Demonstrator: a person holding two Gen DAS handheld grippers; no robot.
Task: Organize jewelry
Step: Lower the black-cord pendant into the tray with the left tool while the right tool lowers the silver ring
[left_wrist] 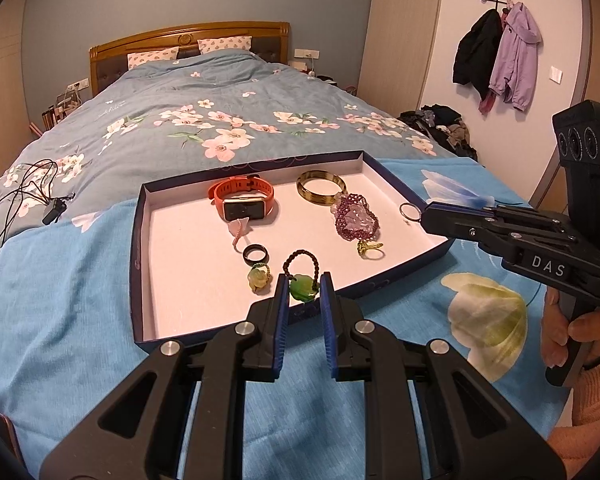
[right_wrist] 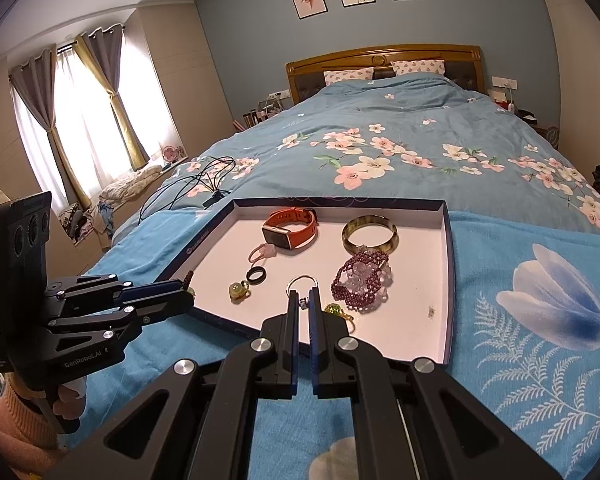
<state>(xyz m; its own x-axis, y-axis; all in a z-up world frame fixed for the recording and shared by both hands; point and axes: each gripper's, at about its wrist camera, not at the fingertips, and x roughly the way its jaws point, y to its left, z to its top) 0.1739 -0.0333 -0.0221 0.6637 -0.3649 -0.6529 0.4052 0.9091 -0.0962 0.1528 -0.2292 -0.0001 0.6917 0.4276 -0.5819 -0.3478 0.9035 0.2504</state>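
Pendant (left_wrist: 303, 289): green stone on bead loop, over tray's (left_wrist: 140, 264) near edge; light, slick; grip stone's flat sides.
Left gripper (left_wrist: 304, 286): closed on pendant.
Right gripper (right_wrist: 303, 300): nearly closed, apparently pinching ring (right_wrist: 301, 282) by its charm.

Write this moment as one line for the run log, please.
left tool: shut on green pendant | right tool: shut on silver ring | both at tray | orange watch, bangle inside
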